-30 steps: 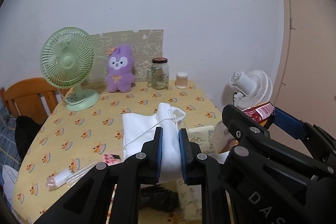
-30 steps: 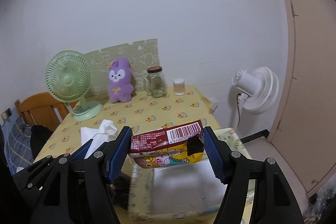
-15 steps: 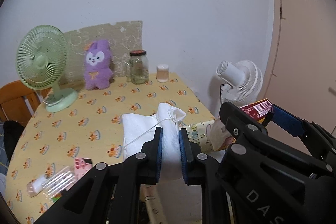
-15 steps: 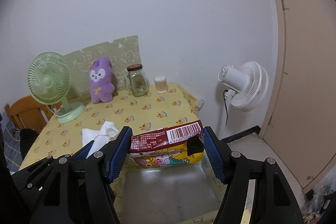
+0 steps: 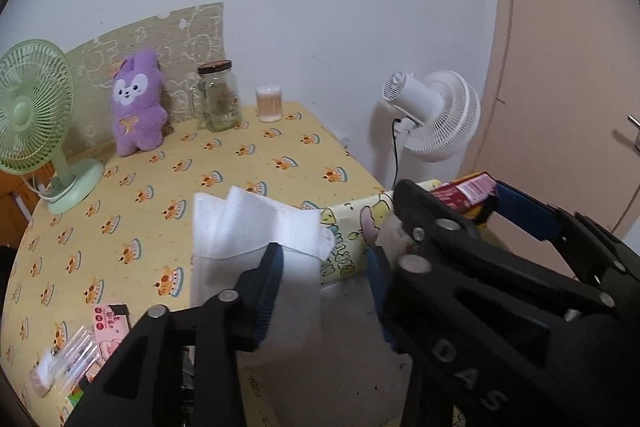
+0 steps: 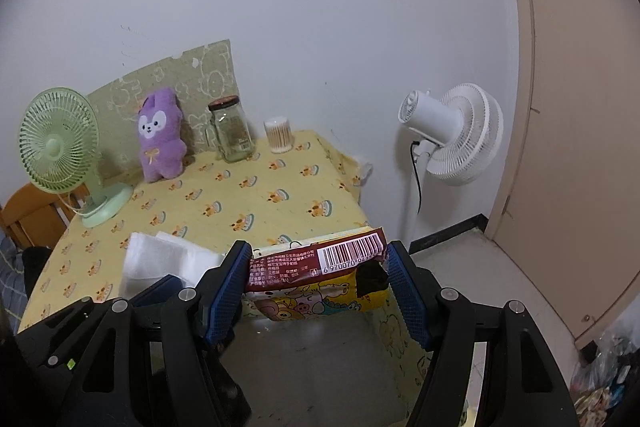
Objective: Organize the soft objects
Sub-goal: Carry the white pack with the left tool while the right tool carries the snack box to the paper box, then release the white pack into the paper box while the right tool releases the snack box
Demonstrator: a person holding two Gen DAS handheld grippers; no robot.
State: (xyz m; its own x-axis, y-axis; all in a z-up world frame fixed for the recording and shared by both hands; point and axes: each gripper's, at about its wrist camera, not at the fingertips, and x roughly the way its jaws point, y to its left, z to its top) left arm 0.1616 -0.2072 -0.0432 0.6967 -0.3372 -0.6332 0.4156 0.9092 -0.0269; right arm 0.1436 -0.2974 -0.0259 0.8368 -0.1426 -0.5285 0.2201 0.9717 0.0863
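Observation:
A white cloth (image 5: 256, 227) hangs between the fingers of my left gripper (image 5: 324, 291), whose jaws are opening. The cloth still lies against the left pad, clear of the right pad, and its lower part is blurred. It hangs over the edge of a yellow cartoon-print fabric box (image 5: 348, 231). My right gripper (image 6: 316, 287) is shut on a snack packet (image 6: 316, 265), dark red with a barcode and a yellow cartoon face, held over the open box (image 6: 394, 343). In the left wrist view the right gripper (image 5: 468, 203) and the packet (image 5: 466, 187) sit just right of the cloth.
On the yellow tablecloth (image 6: 248, 199) stand a purple plush (image 6: 160, 143), a green desk fan (image 6: 60, 151), a glass jar (image 6: 232, 133) and a cotton-swab tub (image 6: 279, 135). A white floor fan (image 6: 452, 135) and a door (image 6: 580, 147) are at right. Small packets (image 5: 108, 323) lie near left.
The left jaws have spread apart and the white cloth has loosened and spread between them. Both grippers moved right and lower toward the box; the right still grips the packet.

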